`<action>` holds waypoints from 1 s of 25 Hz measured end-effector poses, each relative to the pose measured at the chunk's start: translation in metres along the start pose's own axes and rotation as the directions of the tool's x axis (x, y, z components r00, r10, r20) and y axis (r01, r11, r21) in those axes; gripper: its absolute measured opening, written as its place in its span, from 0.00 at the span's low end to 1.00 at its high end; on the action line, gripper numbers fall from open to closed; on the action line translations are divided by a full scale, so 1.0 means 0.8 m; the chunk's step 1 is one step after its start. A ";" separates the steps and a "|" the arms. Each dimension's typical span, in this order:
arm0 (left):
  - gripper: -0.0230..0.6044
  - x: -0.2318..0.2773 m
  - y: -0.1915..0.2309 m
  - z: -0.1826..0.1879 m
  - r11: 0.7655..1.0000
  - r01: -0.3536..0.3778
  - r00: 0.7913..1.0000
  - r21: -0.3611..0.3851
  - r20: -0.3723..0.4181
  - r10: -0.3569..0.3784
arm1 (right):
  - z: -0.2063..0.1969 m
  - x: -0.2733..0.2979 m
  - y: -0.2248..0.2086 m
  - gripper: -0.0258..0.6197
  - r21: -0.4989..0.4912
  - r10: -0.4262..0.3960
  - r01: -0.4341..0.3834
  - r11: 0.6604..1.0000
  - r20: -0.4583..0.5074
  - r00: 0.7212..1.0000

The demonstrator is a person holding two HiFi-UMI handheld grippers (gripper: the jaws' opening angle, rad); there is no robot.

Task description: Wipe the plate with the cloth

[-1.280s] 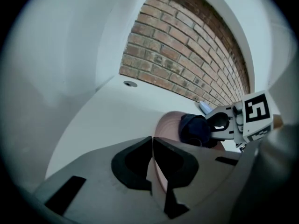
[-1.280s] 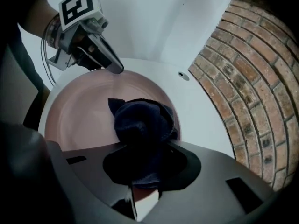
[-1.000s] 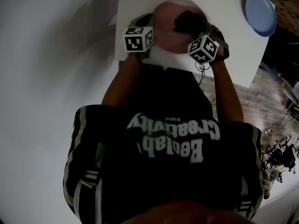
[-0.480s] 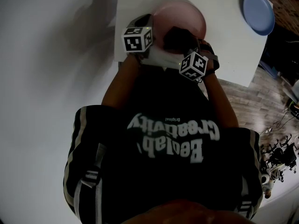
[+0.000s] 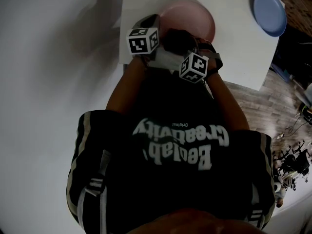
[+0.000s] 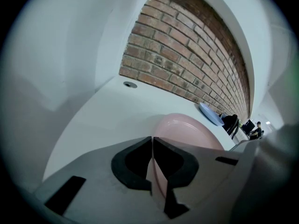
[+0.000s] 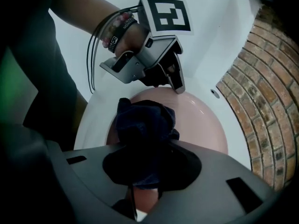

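Right tool (image 7: 145,171) is clamping the cloth (image 7: 145,120) onto the plate (image 7: 201,120) while left tool (image 6: 153,157) is pinching the rim, so wiping looks underway, far side left.

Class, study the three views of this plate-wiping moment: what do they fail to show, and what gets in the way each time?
Right gripper view: the cloth hides the plate patch under it and where the right tool grips it.
Left gripper view: the left tool, shut on the rim, blocks the plate's near part; the blue plate is too small for detail.
Head view: both tools cover the plate's near rim.
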State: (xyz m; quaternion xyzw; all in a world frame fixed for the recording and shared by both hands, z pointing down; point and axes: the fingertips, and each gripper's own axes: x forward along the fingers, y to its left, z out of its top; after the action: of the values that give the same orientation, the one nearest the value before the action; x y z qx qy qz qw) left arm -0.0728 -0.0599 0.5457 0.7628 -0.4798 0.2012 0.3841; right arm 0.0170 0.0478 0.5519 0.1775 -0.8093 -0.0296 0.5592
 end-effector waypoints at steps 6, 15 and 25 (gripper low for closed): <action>0.05 -0.001 0.001 0.000 1.000 0.000 1.000 -0.003 0.003 0.000 | 0.028 0.016 -0.005 0.17 -0.026 -0.002 0.003 1.000 0.023 1.000; 0.05 -0.001 0.004 -0.002 1.000 -0.003 1.000 -0.014 0.008 0.003 | 0.047 0.042 -0.067 0.17 -0.005 -0.075 0.075 0.997 0.005 0.997; 0.05 -0.001 0.004 -0.002 0.999 0.016 1.000 -0.047 0.014 -0.015 | 0.008 0.049 -0.150 0.16 0.067 -0.169 0.175 0.982 -0.084 0.982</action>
State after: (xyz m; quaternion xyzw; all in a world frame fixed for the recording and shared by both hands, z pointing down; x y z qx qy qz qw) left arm -0.0759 -0.0593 0.5476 0.7586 -0.4812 0.1817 0.3999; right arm 0.0293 -0.0781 0.5546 0.2684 -0.7691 -0.0407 0.5786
